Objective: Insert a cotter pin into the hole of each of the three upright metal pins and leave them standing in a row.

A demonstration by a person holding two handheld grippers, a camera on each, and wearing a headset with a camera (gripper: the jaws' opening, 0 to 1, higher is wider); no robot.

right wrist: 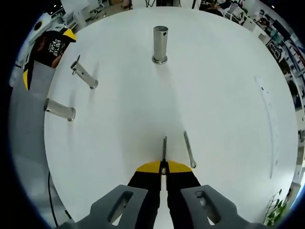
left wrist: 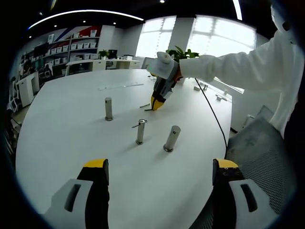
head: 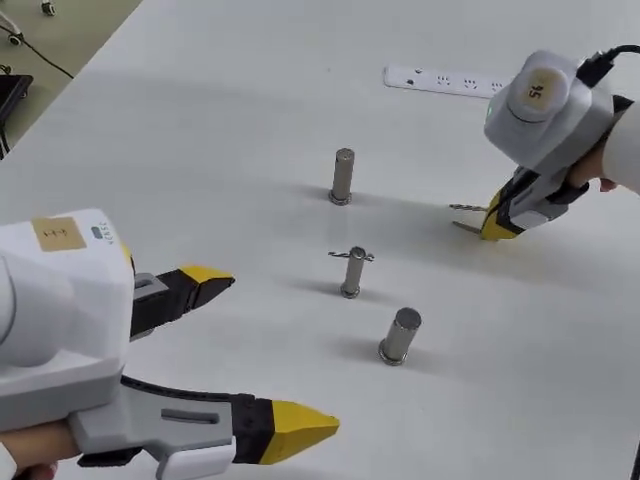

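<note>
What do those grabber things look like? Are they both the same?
Pretty much twins. The left gripper and right gripper have chunky white-and-grey bodies, black jaws and pointy yellow fingertips. Each wears a tan square sticker on top. A black cable runs from the right one, and the person's sleeve is white.
</note>
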